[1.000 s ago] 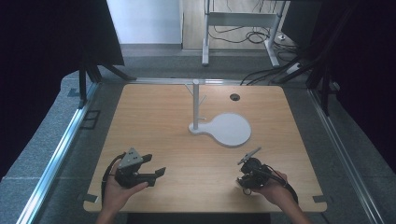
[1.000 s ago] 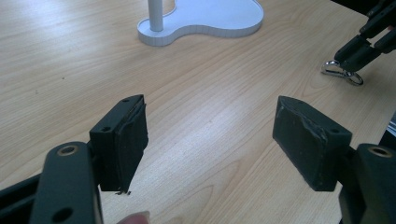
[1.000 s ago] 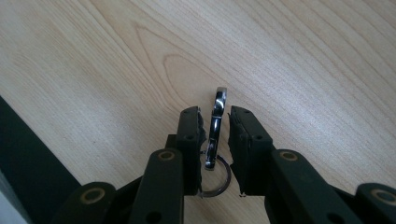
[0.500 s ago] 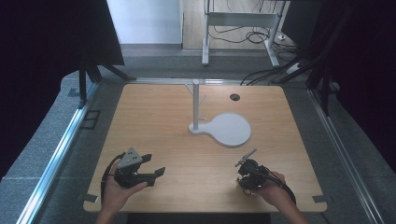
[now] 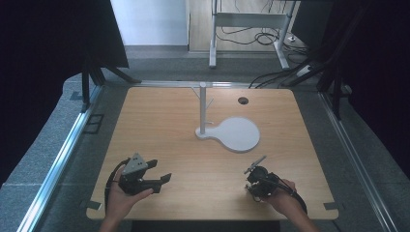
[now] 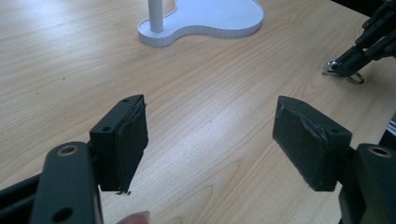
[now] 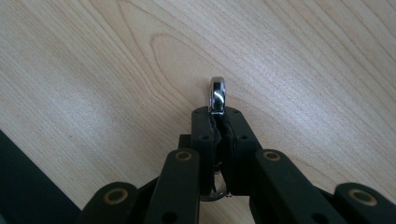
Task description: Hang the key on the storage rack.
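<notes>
Right tool (image 7: 217, 122) has just been closing and is now clenched on a small shiny metal ring (image 7: 217, 95); the ring stands on edge between the pads, its top poking out past the tips, just above the bench (image 5: 159, 130). Left tool (image 6: 210, 140) is released, nothing between its pads. White hook stand (image 5: 227, 130) sits well ahead of both tools.

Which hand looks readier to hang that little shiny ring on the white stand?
The right. The right gripper is already shut on the metal ring, while the left gripper stands open and holds nothing. Both look similarly far from the white stand.
</notes>
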The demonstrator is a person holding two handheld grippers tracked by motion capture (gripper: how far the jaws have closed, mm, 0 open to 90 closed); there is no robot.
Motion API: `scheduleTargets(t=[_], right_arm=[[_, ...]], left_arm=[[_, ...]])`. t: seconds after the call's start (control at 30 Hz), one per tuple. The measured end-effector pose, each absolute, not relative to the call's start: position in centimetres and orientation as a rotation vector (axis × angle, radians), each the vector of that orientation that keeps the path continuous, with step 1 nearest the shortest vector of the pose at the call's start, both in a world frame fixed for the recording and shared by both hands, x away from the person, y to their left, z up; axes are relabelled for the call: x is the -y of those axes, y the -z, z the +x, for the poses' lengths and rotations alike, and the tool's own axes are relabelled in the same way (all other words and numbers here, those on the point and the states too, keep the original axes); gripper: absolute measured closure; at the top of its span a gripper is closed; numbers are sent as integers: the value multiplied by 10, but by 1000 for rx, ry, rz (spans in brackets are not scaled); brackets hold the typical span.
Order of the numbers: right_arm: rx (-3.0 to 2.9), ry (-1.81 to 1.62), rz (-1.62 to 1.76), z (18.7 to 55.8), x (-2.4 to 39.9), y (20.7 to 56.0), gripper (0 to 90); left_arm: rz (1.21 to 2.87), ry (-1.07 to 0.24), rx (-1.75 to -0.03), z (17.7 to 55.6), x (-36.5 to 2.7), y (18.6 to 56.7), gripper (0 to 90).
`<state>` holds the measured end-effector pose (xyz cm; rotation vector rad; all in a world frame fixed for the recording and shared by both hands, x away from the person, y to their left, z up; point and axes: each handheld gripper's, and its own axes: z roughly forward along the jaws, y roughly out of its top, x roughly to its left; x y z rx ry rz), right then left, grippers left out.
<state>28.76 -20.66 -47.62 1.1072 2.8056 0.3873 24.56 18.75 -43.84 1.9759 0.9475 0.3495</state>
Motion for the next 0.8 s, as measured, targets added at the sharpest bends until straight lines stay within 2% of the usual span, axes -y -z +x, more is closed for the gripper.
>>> scheduleTargets(t=[0.8], right_arm=[[-2786, -440, 1098, 287, 212, 471, 849]], left_arm=[[1982, -352, -950, 246, -187, 439, 276]])
